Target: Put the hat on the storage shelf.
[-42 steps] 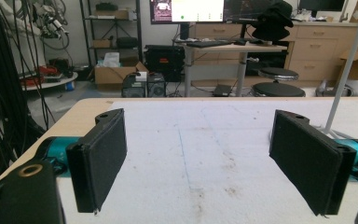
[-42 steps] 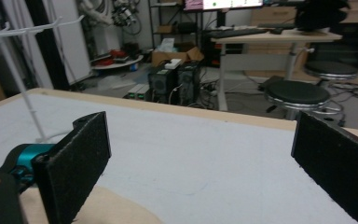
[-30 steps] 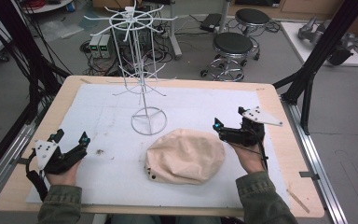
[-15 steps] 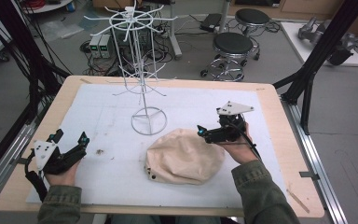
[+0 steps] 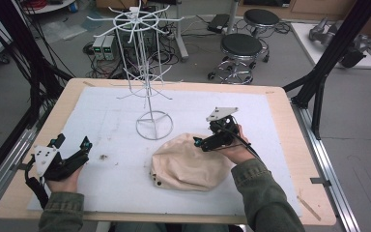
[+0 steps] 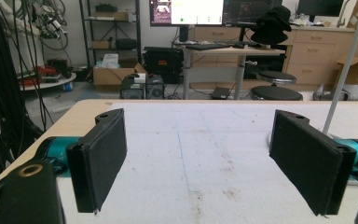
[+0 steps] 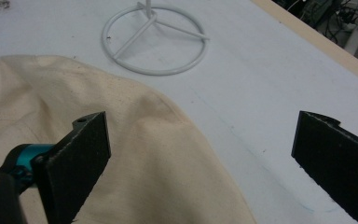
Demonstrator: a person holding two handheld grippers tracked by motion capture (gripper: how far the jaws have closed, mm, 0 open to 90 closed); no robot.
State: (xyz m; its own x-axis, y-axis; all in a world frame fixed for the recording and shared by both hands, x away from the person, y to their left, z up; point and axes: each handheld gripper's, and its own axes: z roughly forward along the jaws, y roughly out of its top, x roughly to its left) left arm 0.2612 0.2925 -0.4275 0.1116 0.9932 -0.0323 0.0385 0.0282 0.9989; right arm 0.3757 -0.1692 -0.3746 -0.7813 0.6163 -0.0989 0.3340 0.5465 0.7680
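Note:
A beige cap [image 5: 188, 163] lies on the white mat [image 5: 251, 121], just in front of the base ring of a white wire rack [image 5: 150, 82]. My right gripper [image 5: 205, 132] hovers open at the cap's far right edge. In the right gripper view the gripper [image 7: 203, 128] has its left jaw over the cap [image 7: 144, 154] and its right jaw over bare mat, with the rack's base ring [image 7: 157, 72] beyond. My left gripper [image 5: 72, 143] rests open at the mat's near left corner. In the left gripper view the gripper [image 6: 198, 128] has nothing between its jaws.
The wooden table [image 5: 290, 121] borders the mat on all sides. Black frame posts [image 5: 328, 58] rise at both sides of the table. Two stools [image 5: 241, 46] and cables stand on the floor behind the far edge.
My right gripper has moved left from the mat's right side to the cap's far right edge, turning toward it. The left gripper has stayed put.

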